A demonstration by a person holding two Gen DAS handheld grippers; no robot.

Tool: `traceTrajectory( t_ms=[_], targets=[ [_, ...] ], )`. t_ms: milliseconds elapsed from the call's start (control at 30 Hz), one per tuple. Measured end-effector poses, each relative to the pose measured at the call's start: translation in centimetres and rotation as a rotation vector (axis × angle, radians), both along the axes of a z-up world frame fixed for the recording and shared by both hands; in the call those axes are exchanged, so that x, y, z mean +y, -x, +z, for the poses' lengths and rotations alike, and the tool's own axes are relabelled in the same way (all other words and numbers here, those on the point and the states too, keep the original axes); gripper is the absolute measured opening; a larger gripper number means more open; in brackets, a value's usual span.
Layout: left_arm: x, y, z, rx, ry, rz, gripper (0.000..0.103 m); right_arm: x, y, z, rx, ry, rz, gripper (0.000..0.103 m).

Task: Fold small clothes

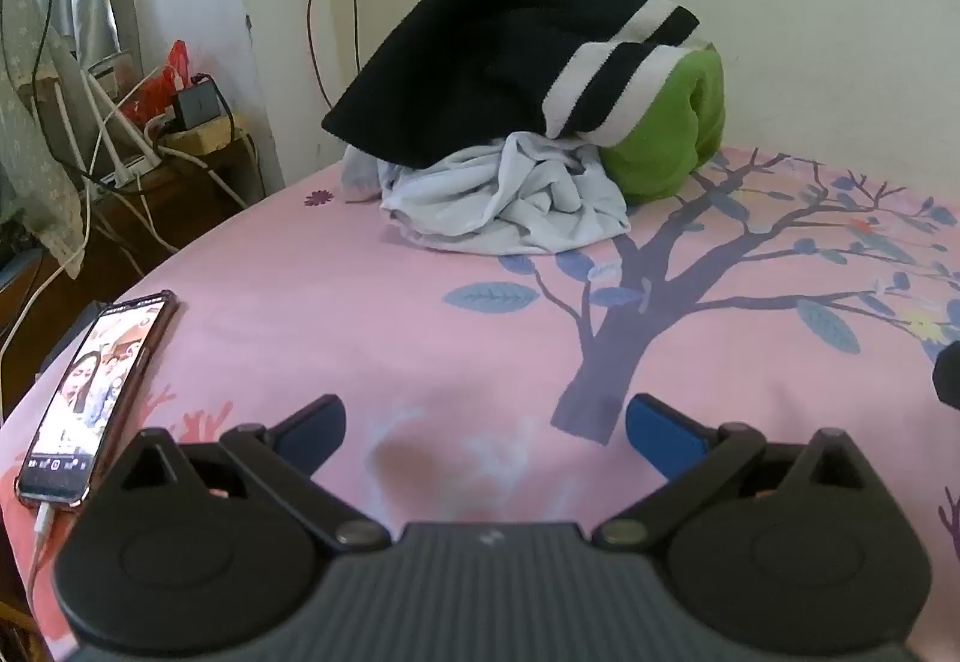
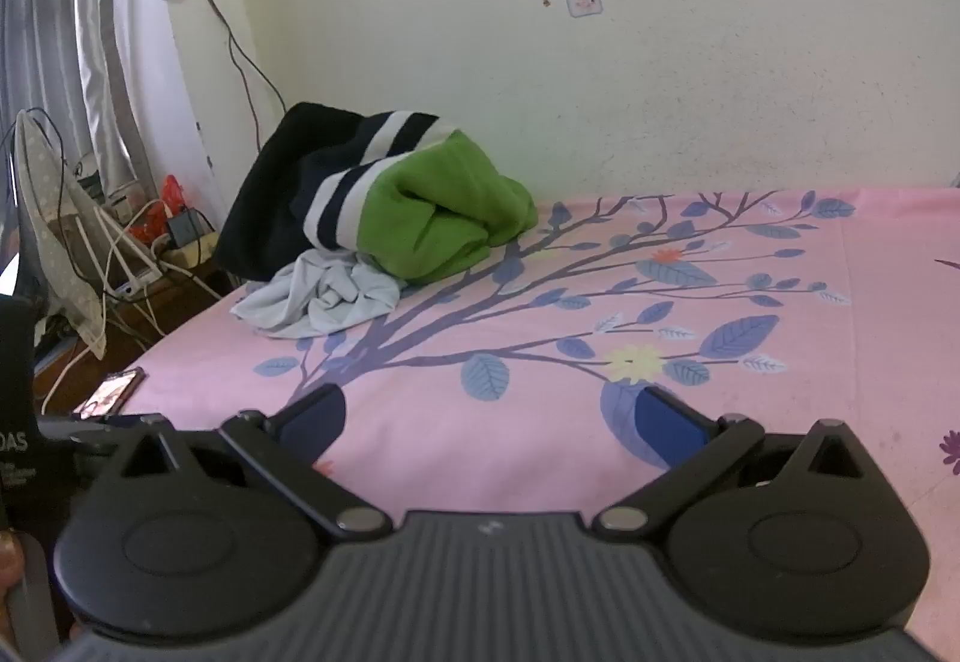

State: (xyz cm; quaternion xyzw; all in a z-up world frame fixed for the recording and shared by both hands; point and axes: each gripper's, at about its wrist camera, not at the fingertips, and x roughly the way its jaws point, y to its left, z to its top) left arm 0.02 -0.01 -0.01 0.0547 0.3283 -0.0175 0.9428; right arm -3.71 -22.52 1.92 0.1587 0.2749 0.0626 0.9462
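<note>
Lying in a heap at the far left part of the bed, close to the wall, the clothes pile [image 1: 528, 122] consists of three visible pieces. A crumpled pale blue-white garment [image 1: 510, 194] sits lowest and nearest the cameras, directly on the pink bedsheet [image 1: 360, 314]. A black garment with white stripes [image 1: 480, 62] is draped over its top. A green garment [image 1: 672, 134], bunched, touches both on the pile's right side. None of the pieces is folded flat.

The left gripper [image 1: 486, 422] is tilted downward over bare sheet, well apart from the pile; its blue-padded fingers [image 1: 666, 434] are spread wide with nothing between them. The right gripper [image 2: 492, 416] sits further right over the sheet's tree-and-leaf print, also spread wide and empty. In the right wrist view the pile [image 2: 384, 218] appears at the left middle.

Readable writing is limited: a black object [image 2: 18, 422] at the left edge of the right wrist view bears partial white letters reading "DAS"; smaller lines below are illegible. No brand marks are legible on the clothes.

A smartphone [image 1: 102, 398] lies on the sheet's left edge, screen lit, with a white cable at its lower end. Beside the bed, a low wooden surface [image 1: 180, 182] holds tangled white cables and a dark adapter [image 1: 195, 104]. No containers are visible.
</note>
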Motion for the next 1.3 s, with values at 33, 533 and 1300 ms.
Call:
traceTrajectory(
  t_ms=[33,533,1300],
  targets=[
    [0.0,0.0,0.0,0.001,-0.002,0.000,0.103,0.0,0.0,0.0,0.000,-0.001,0.000,0.097],
    [0.7,0.6,0.1,-0.047,0.084,-0.078,0.103,-0.1,0.1,0.1,0.000,-0.003,0.000,0.097],
    [3.5,2.0,1.3,-0.165,0.323,-0.084,0.102,0.6,-5.1,3.7,-0.028,0.033,0.057,0.053]
  ],
)
